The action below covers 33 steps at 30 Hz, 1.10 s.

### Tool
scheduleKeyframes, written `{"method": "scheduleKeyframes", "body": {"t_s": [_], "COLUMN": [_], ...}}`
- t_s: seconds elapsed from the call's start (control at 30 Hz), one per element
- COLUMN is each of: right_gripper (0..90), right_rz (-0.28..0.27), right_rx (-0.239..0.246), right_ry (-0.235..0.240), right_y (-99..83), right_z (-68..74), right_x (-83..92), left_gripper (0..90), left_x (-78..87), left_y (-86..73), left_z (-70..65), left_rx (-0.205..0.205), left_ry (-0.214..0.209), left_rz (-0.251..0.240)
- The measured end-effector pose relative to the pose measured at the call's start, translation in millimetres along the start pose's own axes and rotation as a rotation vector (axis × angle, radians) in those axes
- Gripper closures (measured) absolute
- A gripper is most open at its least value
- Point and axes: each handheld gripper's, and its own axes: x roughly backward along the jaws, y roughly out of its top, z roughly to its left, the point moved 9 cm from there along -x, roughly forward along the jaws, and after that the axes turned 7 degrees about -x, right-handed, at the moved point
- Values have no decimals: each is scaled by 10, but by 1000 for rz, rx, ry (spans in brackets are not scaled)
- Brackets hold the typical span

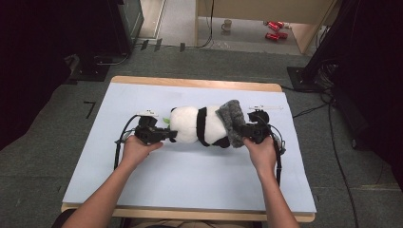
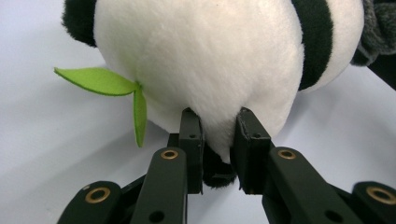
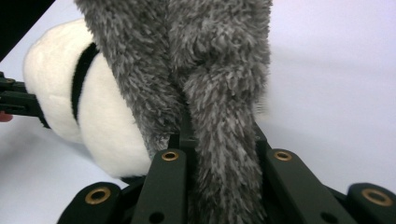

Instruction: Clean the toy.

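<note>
Grey carpeted floor (image 1: pixel 43 156) all round, dark equipment at both sides, and farther off a pale floor with a mug (image 1: pixel 227 24) and some red cans (image 1: pixel 274 29). In the middle, a wooden desk (image 1: pixel 190 83) under a pale blue mat (image 1: pixel 190 175).

On the mat, near its centre, a plush panda (image 1: pixel 190 124) lying on its side, white body crossed by a black band, a green felt leaf (image 2: pixel 100 80) sticking out at one end. Over the other end, a shaggy grey hat (image 1: pixel 233 121), partly pulled on.

Left gripper (image 2: pixel 218 140): jaws clamped on a pinch of the white plush at the leaf end. Right gripper (image 3: pixel 219 140): jaws clamped on a fold of the grey hat's edge, the pile bunched thick between them.

Handling, as a judgement: light and soft throughout, nothing fragile, nothing slippery. Stuffed body likely to squash and spring back; a small pinch of plush liable to stretch or slip free under a hard pull, so a deeper bite nearer the body's bulk seems safer. Hat stretchy and floppy, best taken at the rim, fur giving the jaws good friction. Held at both ends, apt to sag between them.

No brand, label or readable writing anywhere on panda, hat or mat.
</note>
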Motion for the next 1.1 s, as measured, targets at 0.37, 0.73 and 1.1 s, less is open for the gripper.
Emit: {"method": "scheduleKeyframes", "body": {"t_s": [0.37,0.73,1.1], "right_gripper": [773,769,770], "right_rz": [-105,-62,-5], "right_rx": [-41,-42,-4], "right_ry": [31,14,-54], "right_y": [236,179,13], "right_z": [-21,-29,-124], "right_x": [251,-27,-216], "left_gripper": [748,737,726], "left_x": [-4,-13,-21], "left_y": [-30,-69,-103], "left_z": [34,12,-3], "left_rx": [-28,-37,-24], "left_ry": [14,23,14], "left_rz": [-1,-3,2]}}
